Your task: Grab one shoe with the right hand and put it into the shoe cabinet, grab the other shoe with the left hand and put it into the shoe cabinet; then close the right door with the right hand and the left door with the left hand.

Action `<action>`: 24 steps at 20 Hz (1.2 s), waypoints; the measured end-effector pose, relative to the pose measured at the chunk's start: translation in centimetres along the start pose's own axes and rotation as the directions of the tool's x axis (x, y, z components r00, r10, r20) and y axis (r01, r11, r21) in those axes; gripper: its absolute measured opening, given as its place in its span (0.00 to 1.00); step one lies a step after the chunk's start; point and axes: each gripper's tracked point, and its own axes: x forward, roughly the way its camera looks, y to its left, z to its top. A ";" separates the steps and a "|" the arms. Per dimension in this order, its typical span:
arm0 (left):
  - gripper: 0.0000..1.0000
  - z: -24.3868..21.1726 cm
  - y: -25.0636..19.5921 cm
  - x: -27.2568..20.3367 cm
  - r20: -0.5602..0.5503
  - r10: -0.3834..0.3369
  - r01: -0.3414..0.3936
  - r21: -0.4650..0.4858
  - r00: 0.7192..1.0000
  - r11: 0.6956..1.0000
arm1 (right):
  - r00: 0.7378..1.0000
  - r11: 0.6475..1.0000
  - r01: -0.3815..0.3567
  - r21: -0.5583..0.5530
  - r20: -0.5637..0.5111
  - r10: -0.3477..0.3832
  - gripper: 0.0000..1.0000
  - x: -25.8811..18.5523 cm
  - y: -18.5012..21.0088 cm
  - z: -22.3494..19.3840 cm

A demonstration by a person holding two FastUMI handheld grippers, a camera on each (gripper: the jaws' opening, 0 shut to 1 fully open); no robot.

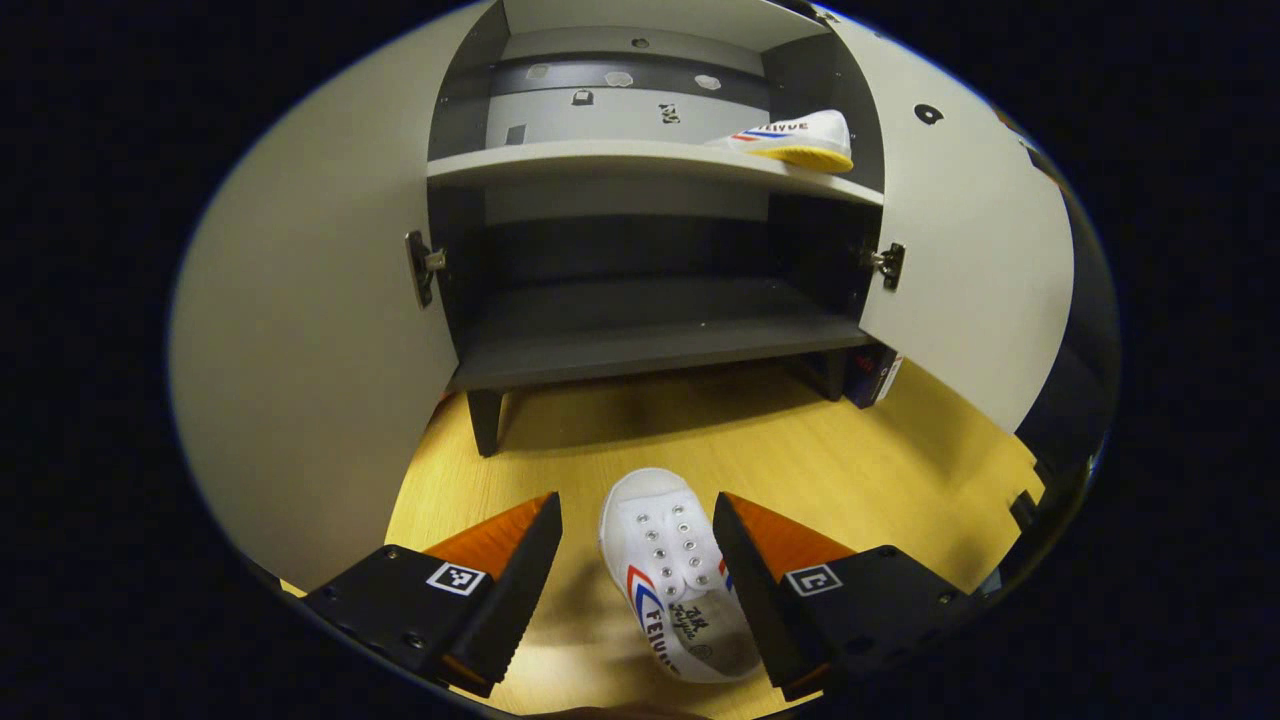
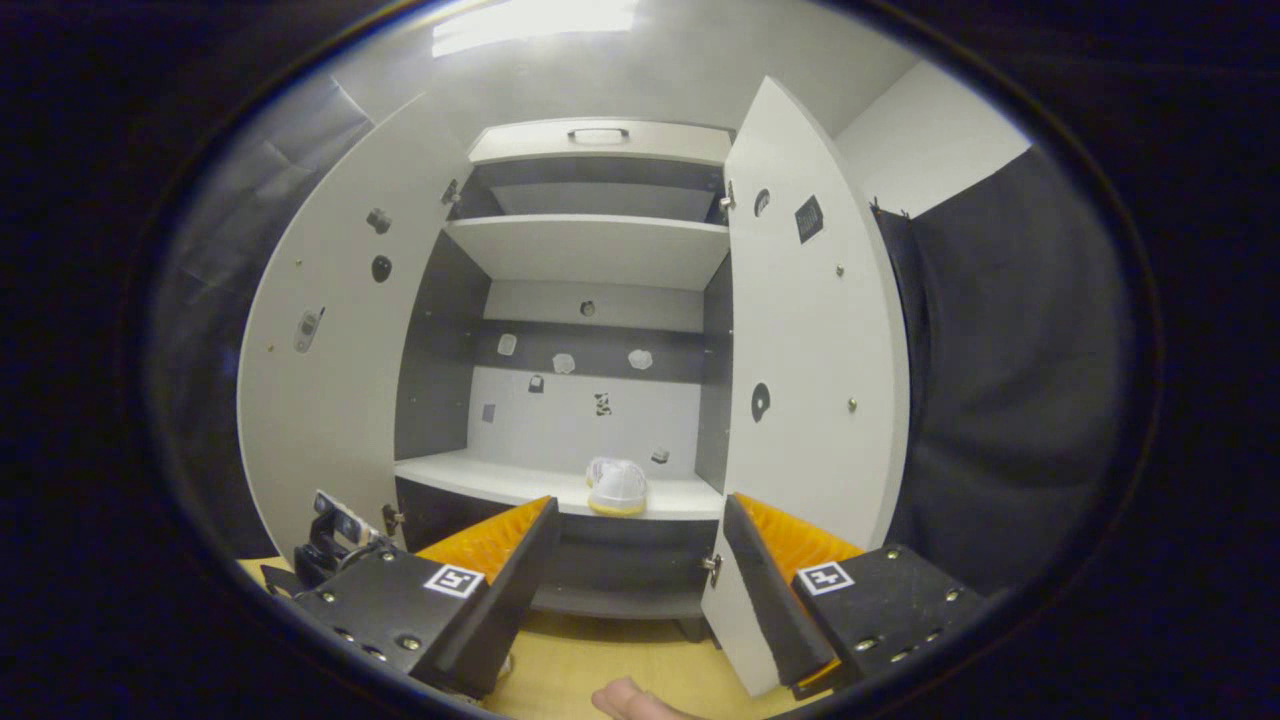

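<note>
Done: one shoe (image 1: 800, 138) lies on the cabinet's middle shelf (image 1: 600, 158), at its right end
Left: second shoe (image 1: 672, 580) on the wooden floor (image 1: 880, 450) before the shoe cabinet (image 1: 640, 340); both doors wide open
Left gripper (image 1: 636, 570): released, fingers straddling the floor shoe, not touching it
Right gripper (image 2: 640, 580): released, holding nothing
Shoe: white canvas, metal eyelets, red-blue stripes; unlaced; toe towards the cabinet

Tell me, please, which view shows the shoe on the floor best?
The left gripper view: the shoe on the floor lies large between the open left gripper. The right gripper view shows bare floor instead, plus the other shoe shelved.
</note>
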 end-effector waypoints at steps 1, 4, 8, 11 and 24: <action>0.93 -1.2 0.0 0.2 -0.025 0.000 0.000 -0.003 1.000 1.000 | 1.000 1.000 -0.005 0.013 -0.007 0.005 0.98 -0.6 0.0 -0.7; 0.93 -4.5 -0.1 0.4 -0.104 -0.016 0.014 -0.014 0.994 1.000 | 1.000 0.999 0.000 0.039 -0.028 0.001 0.98 -1.5 -0.9 -2.5; 0.94 -7.6 0.1 0.9 -0.171 -0.012 0.010 -0.017 0.985 1.000 | 0.997 0.998 0.055 0.015 -0.049 -0.054 0.98 -1.7 -3.0 -3.7; 0.78 -8.8 0.0 1.3 -0.189 -0.024 0.023 -0.005 0.982 1.000 | 0.998 0.997 0.050 0.056 -0.051 -0.047 0.98 -2.1 -3.3 -3.8; 0.03 -7.9 -0.1 1.3 -0.193 -0.079 0.081 0.000 0.978 0.997 | 0.996 0.996 0.064 0.062 -0.061 -0.060 0.98 -3.0 -4.6 -4.6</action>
